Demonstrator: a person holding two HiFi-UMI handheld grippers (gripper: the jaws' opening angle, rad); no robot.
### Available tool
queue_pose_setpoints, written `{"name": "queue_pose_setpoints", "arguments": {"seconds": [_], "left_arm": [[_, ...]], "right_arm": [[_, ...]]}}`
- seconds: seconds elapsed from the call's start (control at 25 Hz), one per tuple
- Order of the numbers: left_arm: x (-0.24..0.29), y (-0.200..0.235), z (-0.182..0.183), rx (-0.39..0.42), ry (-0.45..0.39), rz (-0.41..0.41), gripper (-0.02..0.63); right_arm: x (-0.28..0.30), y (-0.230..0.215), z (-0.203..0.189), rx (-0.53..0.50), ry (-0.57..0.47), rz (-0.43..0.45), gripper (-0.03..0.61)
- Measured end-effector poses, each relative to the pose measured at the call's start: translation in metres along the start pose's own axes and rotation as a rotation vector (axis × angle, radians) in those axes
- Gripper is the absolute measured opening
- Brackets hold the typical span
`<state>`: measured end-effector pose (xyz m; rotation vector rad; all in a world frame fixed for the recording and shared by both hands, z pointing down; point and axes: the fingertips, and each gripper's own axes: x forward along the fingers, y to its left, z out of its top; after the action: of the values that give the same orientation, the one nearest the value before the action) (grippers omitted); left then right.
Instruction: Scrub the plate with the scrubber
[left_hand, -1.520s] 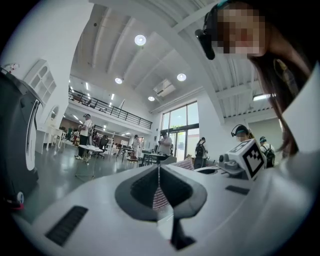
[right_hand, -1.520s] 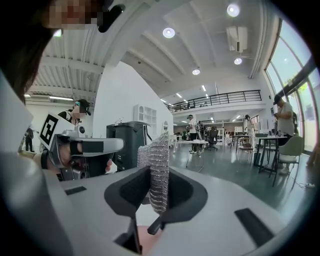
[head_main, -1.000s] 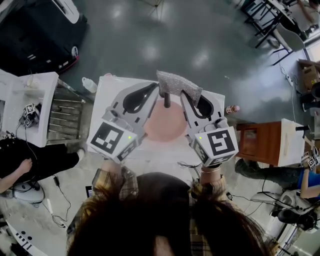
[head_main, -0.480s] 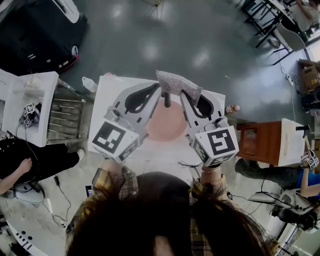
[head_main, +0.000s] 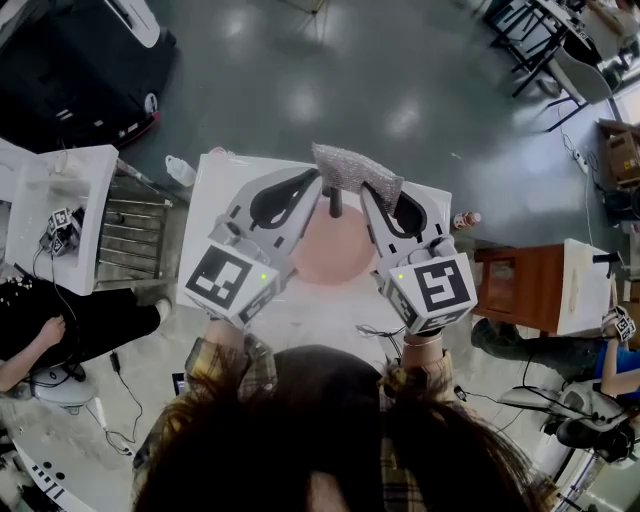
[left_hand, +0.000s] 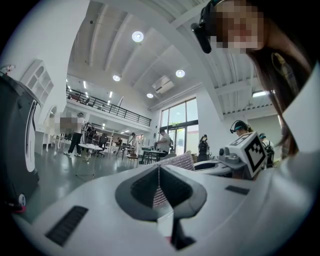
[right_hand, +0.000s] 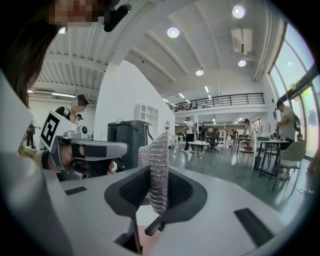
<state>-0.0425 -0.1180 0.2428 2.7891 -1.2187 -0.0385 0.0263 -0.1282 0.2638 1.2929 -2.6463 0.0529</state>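
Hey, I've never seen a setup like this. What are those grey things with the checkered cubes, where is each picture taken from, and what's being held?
They are two-jaw tools, one in each of a person's hands. One picture looks down from a camera on the person's head; the other two cameras ride on the tools. The right hand-held gripper clamps a silver mesh scrubber near a pink plate on a white table. The left hand-held gripper is shut beside the scrubber.

Surface (head_main: 225, 180): white, rectangular, standing on grey floor (head_main: 300, 70).
Rack (head_main: 130, 235): metal bars, just left of the surface.
Cabinet (head_main: 518, 285): brown, to the right.
Small bottle (head_main: 465, 218): near the surface's right edge.
Black machine (head_main: 70, 75): far left.
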Motion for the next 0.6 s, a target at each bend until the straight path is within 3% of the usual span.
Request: {"name": "queue_pose_setpoints", "arguments": {"seconds": [0.6], "left_arm": [[0.0031, 0.0023, -0.0049, 0.003, 0.006, 0.008, 0.02]], "right_arm": [[0.0025, -0.0029, -0.0046, 0.01, 0.001, 0.004, 0.086]]}}
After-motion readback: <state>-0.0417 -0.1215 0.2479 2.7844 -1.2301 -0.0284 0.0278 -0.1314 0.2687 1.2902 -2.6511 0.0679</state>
